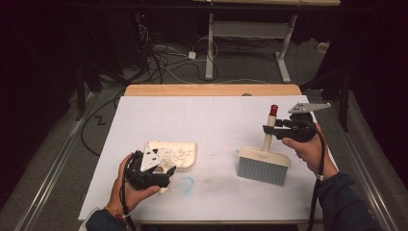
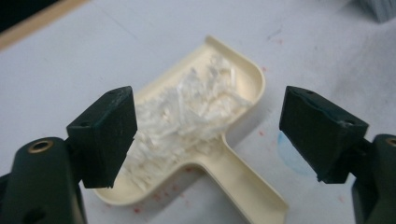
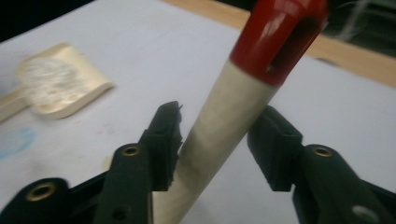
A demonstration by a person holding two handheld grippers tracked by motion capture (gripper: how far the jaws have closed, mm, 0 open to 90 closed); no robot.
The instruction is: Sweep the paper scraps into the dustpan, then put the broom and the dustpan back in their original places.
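Table (image 1: pixel 216 115): a white sheet covers the top; a wooden strip shows along the far edge.
Dustpan (image 1: pixel 185 156): cream plastic, lying flat on the left part of the sheet, with white shreds (image 2: pixel 187 105) heaped inside. Its handle points toward the person.
Left gripper (image 2: pixel 210 135): jaws spread wide above the dustpan handle, gripping nothing; the left hand (image 1: pixel 127 187) holds it low over the near edge.
Brush (image 1: pixel 264 163): grey bristles resting on the sheet at the right, pale handle rising to a red tip (image 3: pixel 280 32).
Right gripper (image 3: pixel 217 144): jaws sit either side of the brush handle; the left jaw touches it, a narrow gap shows at the other.
Blue smudge (image 1: pixel 186 183): on the sheet, just beside the left gripper.
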